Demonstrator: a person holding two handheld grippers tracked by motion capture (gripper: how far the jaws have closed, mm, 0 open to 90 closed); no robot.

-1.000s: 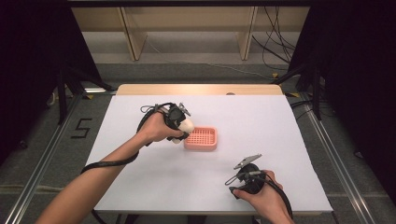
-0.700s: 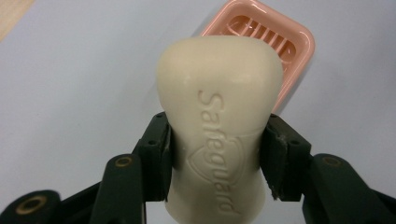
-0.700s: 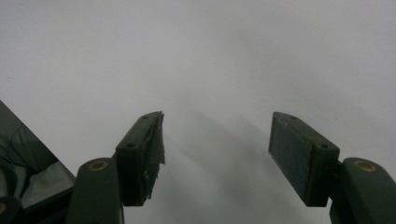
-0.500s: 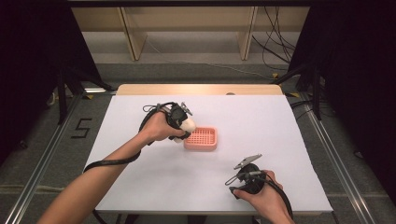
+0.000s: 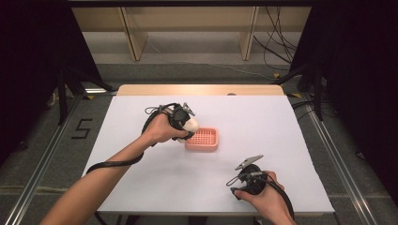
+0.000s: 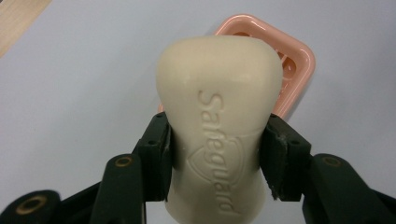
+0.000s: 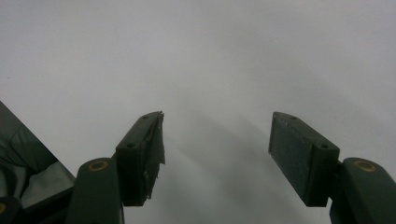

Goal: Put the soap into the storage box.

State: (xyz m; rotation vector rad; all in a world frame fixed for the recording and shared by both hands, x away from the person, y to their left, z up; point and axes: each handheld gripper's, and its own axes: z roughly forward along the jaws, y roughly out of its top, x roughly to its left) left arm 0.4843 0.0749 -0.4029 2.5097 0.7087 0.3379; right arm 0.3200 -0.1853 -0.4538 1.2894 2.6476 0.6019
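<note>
Left gripper [image 6: 215, 140] grips a cream soap bar [image 6: 219, 121] stamped "Safeguard", and we see its jaws pinching the bar's waist, the bar's lower end cut off at the frame's bottom edge. Behind it, upper right of centre, a pink slotted soap dish [image 6: 294, 65] is mostly hidden. Right gripper [image 7: 217, 154] hangs spread wide over the bare white table [image 5: 263, 117], at the high view's lower right. Grey floor and pale shelving [image 5: 187, 23] surround the table

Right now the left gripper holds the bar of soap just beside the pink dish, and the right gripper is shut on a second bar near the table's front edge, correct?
Not quite. The right gripper holds nothing: the right gripper view shows its jaws open over the bare white table. The left gripper does hold the soap by the pink dish.
</note>
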